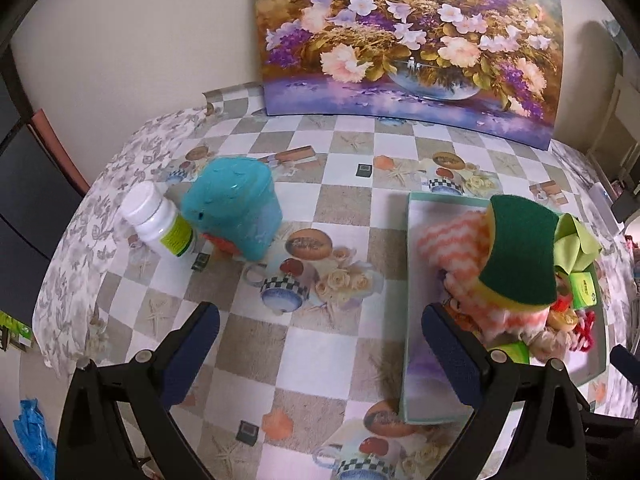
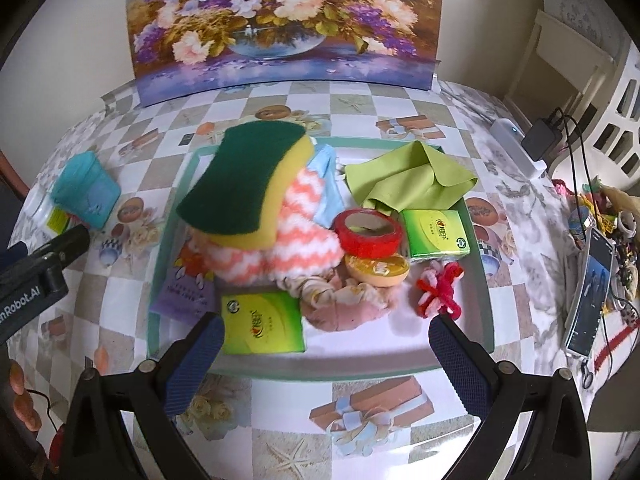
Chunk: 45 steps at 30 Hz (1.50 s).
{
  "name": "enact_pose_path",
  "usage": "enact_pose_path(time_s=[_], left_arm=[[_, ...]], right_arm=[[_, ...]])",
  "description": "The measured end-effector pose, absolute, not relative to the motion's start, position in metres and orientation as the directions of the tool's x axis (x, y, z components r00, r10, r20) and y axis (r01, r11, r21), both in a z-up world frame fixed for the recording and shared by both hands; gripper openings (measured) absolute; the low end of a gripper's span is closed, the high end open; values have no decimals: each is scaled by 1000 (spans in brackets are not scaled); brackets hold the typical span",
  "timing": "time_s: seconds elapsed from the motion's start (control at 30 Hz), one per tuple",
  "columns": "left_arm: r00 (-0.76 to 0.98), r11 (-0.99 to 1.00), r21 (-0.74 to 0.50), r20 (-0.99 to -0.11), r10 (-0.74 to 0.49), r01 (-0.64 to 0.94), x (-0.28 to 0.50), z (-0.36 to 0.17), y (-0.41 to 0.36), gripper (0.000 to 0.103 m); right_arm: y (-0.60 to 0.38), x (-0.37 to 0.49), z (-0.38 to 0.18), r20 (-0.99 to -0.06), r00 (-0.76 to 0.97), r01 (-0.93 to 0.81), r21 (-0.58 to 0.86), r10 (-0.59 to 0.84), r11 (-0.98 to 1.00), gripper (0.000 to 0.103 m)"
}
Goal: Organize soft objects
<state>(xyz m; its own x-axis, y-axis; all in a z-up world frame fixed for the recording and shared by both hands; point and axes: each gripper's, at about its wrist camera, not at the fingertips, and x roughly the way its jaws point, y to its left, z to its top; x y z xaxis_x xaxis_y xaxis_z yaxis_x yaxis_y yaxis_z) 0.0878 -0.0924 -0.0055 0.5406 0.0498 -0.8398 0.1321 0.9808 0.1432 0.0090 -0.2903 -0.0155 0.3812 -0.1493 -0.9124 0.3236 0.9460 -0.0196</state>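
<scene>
Checked floral tablecloth (image 2: 280, 420) w/ flower painting (image 2: 280, 20) at far wall. Green-yellow sponge (image 2: 244, 188) atop pile in tray (image 2: 320, 368), ahead of right gripper (image 2: 326, 354). Both right & left gripper (image 1: 320, 344) wide open, empty.

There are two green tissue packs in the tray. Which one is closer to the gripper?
The tissue pack at the tray's front edge, beside the right gripper's left finger. The other pack lies farther back, beside the red tape roll.

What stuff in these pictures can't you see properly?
- White bottle: in the right wrist view, almost all hidden behind the teal container.
- Striped fluffy cloth: in both views, its top is covered by the green and yellow sponge.
- Tray: in the left wrist view, its near corner is blocked by the left gripper's fingers.
- Tissue pack print: too small to read.
</scene>
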Motion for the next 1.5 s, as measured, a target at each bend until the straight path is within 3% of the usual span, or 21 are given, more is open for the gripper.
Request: enact_pose_path(time_s=[1.5], left_arm=[[469, 975, 185, -877, 106, 126, 50, -20, -45, 101]], right_arm=[[-256, -9, -23, -911, 395, 274, -3, -115, 962, 103]])
